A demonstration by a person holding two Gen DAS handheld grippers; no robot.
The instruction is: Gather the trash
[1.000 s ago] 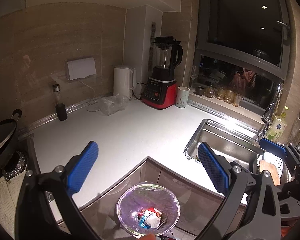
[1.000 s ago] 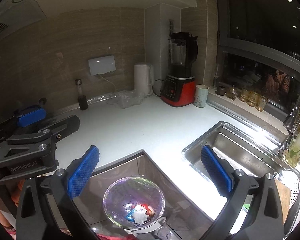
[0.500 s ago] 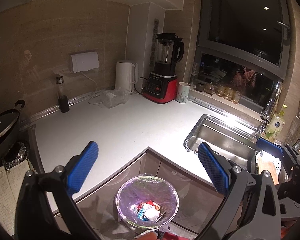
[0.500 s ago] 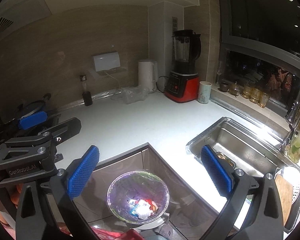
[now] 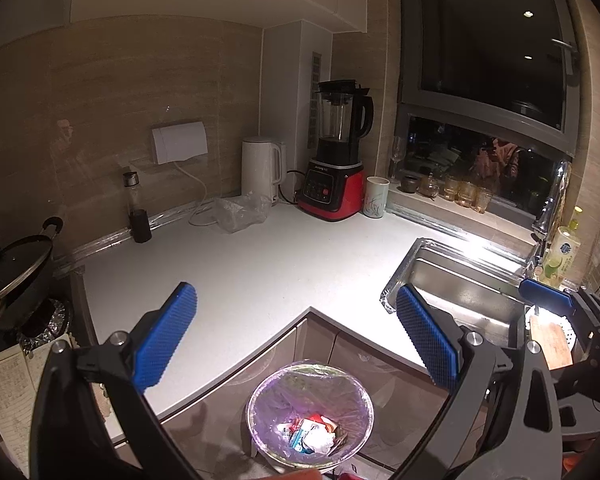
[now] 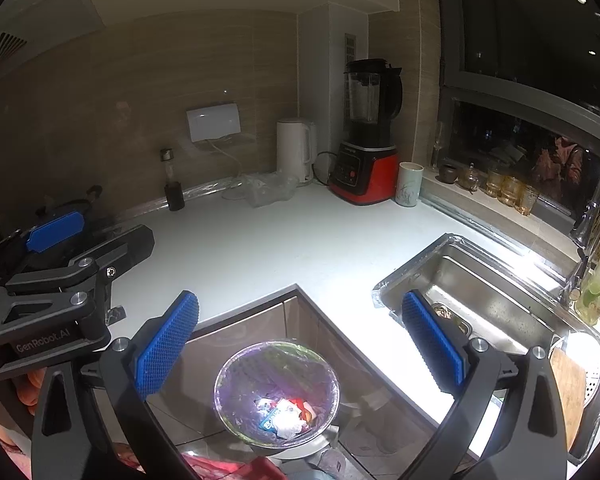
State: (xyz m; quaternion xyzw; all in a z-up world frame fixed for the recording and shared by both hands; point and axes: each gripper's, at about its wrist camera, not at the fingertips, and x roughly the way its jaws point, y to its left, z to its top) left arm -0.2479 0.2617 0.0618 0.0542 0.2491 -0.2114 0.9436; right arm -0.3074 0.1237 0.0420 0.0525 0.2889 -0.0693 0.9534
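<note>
A round trash bin (image 5: 310,414) lined with a clear bag stands on the floor in the counter's inner corner; it also shows in the right wrist view (image 6: 276,394). Crumpled wrappers and paper (image 5: 312,434) lie in its bottom. A crumpled clear plastic bag (image 5: 240,212) lies on the white counter (image 5: 260,272) near the kettle. My left gripper (image 5: 296,336) is open and empty above the bin. My right gripper (image 6: 300,340) is open and empty beside it, also above the bin.
A white kettle (image 5: 260,168), red blender (image 5: 336,168), cup (image 5: 376,202) and dark bottle (image 5: 138,216) stand along the back wall. A steel sink (image 5: 460,284) is at the right with a dish soap bottle (image 5: 560,256). A pot (image 5: 12,272) sits at the left.
Both grippers have pulled back and risen a little, so the bin and counter look smaller and farther. Both stay open and empty.
</note>
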